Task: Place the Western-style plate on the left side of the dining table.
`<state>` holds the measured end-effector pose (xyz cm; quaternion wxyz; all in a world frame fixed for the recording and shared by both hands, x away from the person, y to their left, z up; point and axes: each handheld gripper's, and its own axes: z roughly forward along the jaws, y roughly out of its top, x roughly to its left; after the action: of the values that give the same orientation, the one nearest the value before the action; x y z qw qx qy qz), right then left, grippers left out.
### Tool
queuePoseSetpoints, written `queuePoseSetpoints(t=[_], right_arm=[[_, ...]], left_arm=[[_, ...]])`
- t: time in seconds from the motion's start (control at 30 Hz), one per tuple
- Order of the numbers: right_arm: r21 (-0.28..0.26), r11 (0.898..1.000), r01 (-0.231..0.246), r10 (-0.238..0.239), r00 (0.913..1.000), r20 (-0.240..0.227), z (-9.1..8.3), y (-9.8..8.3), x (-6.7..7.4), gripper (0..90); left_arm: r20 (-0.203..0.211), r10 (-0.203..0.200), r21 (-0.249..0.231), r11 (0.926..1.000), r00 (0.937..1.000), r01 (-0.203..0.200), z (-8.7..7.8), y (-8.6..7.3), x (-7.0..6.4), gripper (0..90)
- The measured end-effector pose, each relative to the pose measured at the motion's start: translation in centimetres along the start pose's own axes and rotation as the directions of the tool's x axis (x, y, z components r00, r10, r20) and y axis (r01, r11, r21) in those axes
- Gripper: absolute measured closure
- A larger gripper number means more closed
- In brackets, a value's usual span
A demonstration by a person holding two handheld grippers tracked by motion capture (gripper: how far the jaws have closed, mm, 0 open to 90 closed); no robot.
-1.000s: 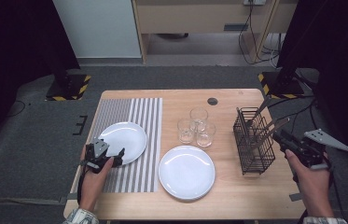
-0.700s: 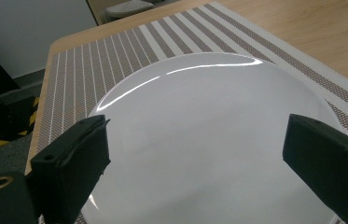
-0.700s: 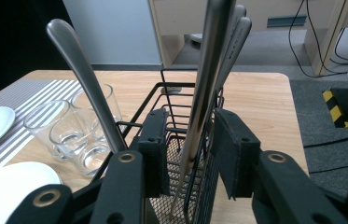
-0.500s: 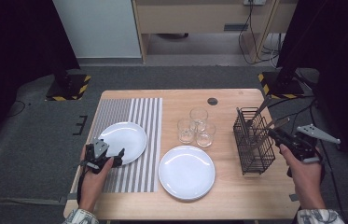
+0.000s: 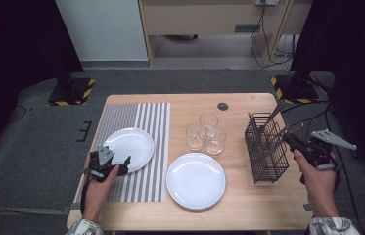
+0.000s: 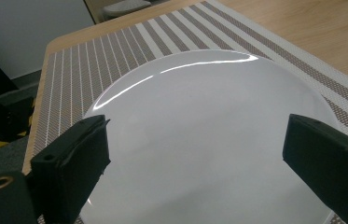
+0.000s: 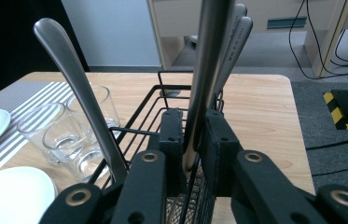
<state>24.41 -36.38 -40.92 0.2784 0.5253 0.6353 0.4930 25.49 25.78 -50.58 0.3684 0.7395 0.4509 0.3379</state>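
Closing in at the right of the high view, the right tool point(image 5: 291, 142) has just been squeezing its jaws onto a utensil handle point(image 7: 204, 79) standing in the wire caddy point(image 5: 263, 152). Lower left, the left tool point(image 5: 121, 164) sits wide open over the white plate point(image 6: 199, 135).

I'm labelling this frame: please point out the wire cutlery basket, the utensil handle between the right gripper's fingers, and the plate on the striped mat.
wire cutlery basket point(image 5: 266, 156): high view, front wall.
utensil handle point(image 7: 204, 70): right gripper view, mid-shaft.
plate on the striped mat point(image 6: 209, 121): left gripper view, centre.
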Motion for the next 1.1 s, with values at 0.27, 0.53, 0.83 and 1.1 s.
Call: queuePoseSetpoints(t=[0.27, 0.53, 0.83, 1.1], right_arm=[[-0.003, 1.000, -0.014, 0.014, 0.9999, 0.002, 0.19, -0.26, 0.07, 79.7], [-0.009, 1.000, -0.019, 0.019, 0.9998, -0.004, 0.14, -0.30, 0.10, 82.3], [-0.019, 1.000, 0.012, -0.012, 0.9996, -0.025, 0.39, -0.21, 0.60, 82.7], [-0.029, 0.999, 0.023, -0.024, 0.9996, -0.018, 0.16, 0.19, 0.95, 83.2]], left_arm=[[0.001, 0.000, 0.001, 1.0000, 1.0000, 0.000, -0.01, -0.02, 0.01, 6.8], [0.000, 0.000, 0.001, 1.0000, 1.0000, 0.000, -0.04, -0.05, 0.07, 6.8], [-0.001, -0.002, 0.001, 1.0000, 1.0000, 0.002, -0.06, -0.08, 0.15, 6.8], [-0.003, -0.001, 0.001, 1.0000, 1.0000, 0.001, -0.07, -0.09, 0.17, 6.8]])
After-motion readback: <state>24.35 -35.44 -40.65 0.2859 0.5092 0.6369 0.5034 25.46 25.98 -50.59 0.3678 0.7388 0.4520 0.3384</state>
